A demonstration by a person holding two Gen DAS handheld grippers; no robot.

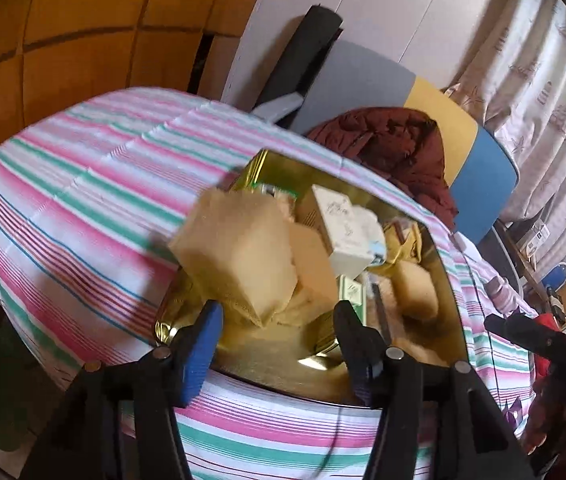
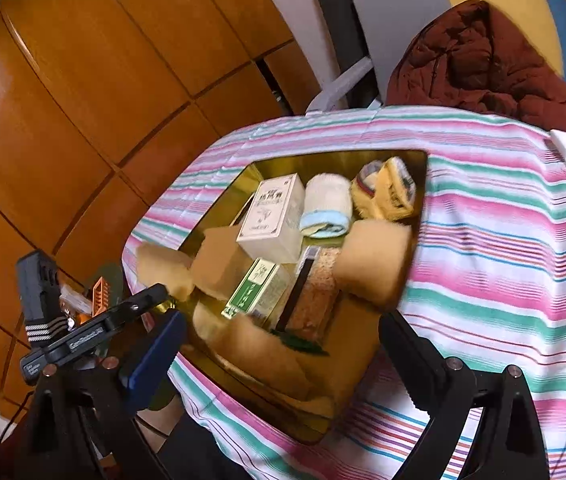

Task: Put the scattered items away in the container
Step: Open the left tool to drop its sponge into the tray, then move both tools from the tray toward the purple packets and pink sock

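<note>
A shiny gold tray [image 1: 453,280] [image 2: 339,158] sits on the striped cloth, full of items: a white box [image 1: 339,232] [image 2: 275,216], a green box [image 2: 257,292], a rolled white towel [image 2: 327,208], a yellow sock bundle [image 2: 387,192] and a tan sponge block [image 2: 375,260]. A pale yellow pouch [image 1: 239,252], blurred, lies tilted over the tray's near left part just beyond my left gripper [image 1: 279,320]; the open jaws do not touch it. My right gripper [image 2: 283,344] hangs wide open over the tray's near edge with nothing between its fingers.
The table wears a pink, green and white striped cloth [image 1: 83,200] [image 2: 503,240]. Behind it a maroon jacket [image 1: 395,148] [image 2: 479,64] lies on a grey, yellow and blue chair. Wooden cabinet doors [image 2: 83,80] stand to the left, a curtain [image 1: 543,100] to the right.
</note>
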